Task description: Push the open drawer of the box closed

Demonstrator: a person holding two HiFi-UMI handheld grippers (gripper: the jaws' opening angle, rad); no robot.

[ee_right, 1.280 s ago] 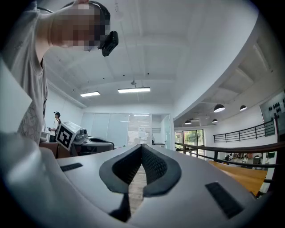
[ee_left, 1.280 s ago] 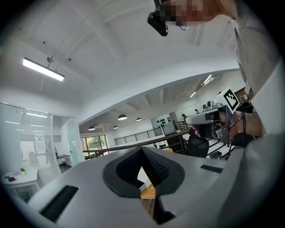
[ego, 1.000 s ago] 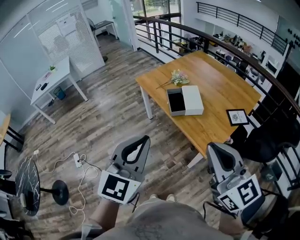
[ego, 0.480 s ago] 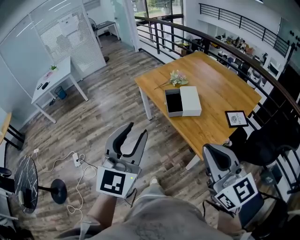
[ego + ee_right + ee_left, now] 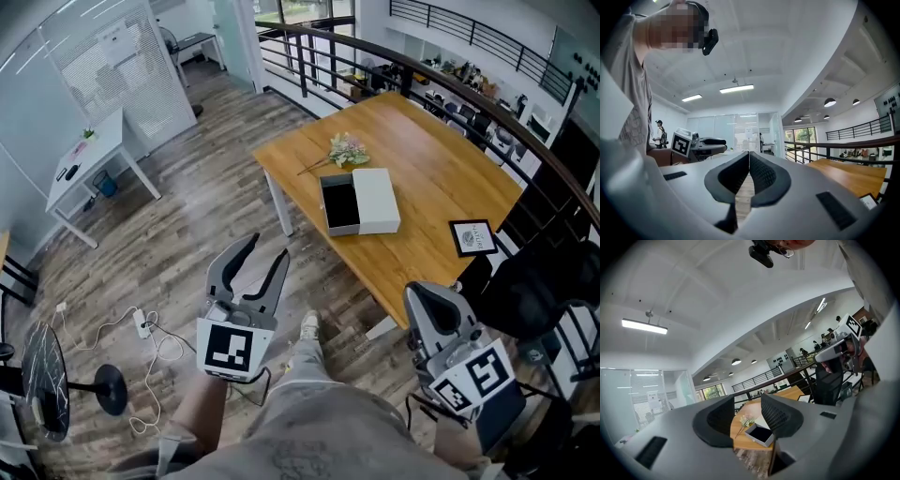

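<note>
The left gripper (image 5: 267, 248) is opening its jaws above the floor, well apart from the table (image 5: 441, 169); nothing is sitting between them. The right gripper (image 5: 424, 298) is keeping its jaws pressed together, empty, and its lower body is being cut off by the frame edge.

The box (image 5: 378, 199) is lying on the table near the flowers (image 5: 345, 150), with its drawer (image 5: 339, 204) standing pulled out on the left side in the head view. The drawer's dark interior is concealing any contents.

The framed card (image 5: 474, 235) is carrying print too small to read. The marker cubes (image 5: 230, 349) are showing square patterns only.
</note>
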